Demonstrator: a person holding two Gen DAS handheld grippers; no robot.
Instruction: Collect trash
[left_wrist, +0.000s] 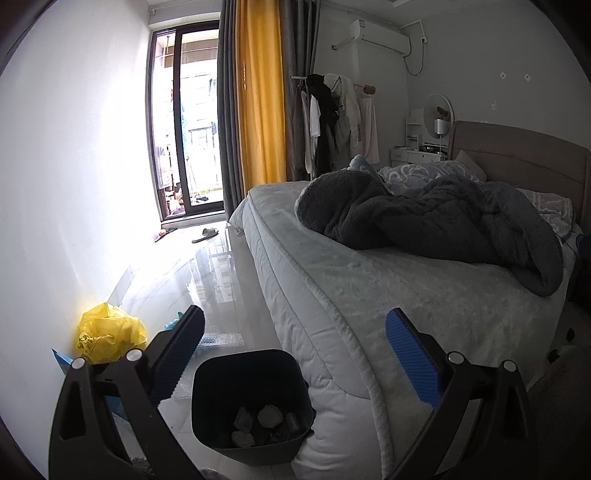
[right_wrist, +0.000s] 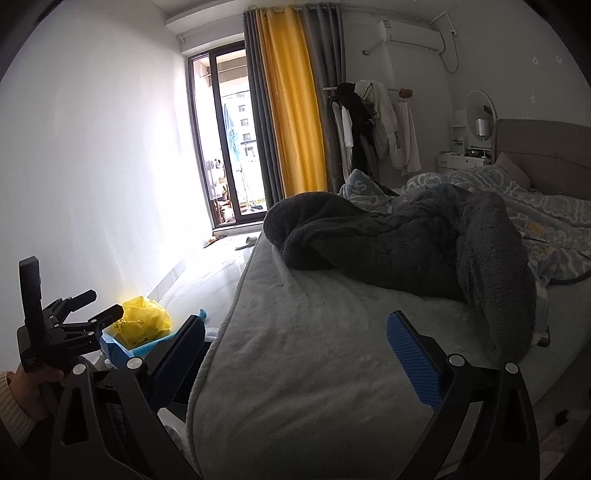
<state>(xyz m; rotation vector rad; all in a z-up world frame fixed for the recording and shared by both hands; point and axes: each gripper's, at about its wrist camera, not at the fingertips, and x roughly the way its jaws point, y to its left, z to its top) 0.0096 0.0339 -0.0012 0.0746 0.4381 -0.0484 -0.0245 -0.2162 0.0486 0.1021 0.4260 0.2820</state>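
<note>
A dark trash bin (left_wrist: 288, 376) stands on the floor against the bed's corner, with several crumpled paper balls (left_wrist: 270, 416) in its bottom. My left gripper (left_wrist: 295, 354) is open and empty, hovering above the bin's mouth. A yellow plastic bag (left_wrist: 110, 332) lies by the left wall, also in the right wrist view (right_wrist: 146, 321), on something blue (right_wrist: 122, 349). My right gripper (right_wrist: 295, 354) is open and empty above the bed's near end. The left gripper's body (right_wrist: 55, 332) shows at the left of the right wrist view, in a hand.
The bed (left_wrist: 369, 288) fills the right side, with a dark fleece blanket (left_wrist: 424, 221) heaped on it. A bubble-wrap sheet (left_wrist: 218, 341) lies on the glossy floor beyond the bin. A slipper (left_wrist: 205, 234) lies near the balcony door (left_wrist: 188, 122). A clothes rack (left_wrist: 332, 122) stands at the far wall.
</note>
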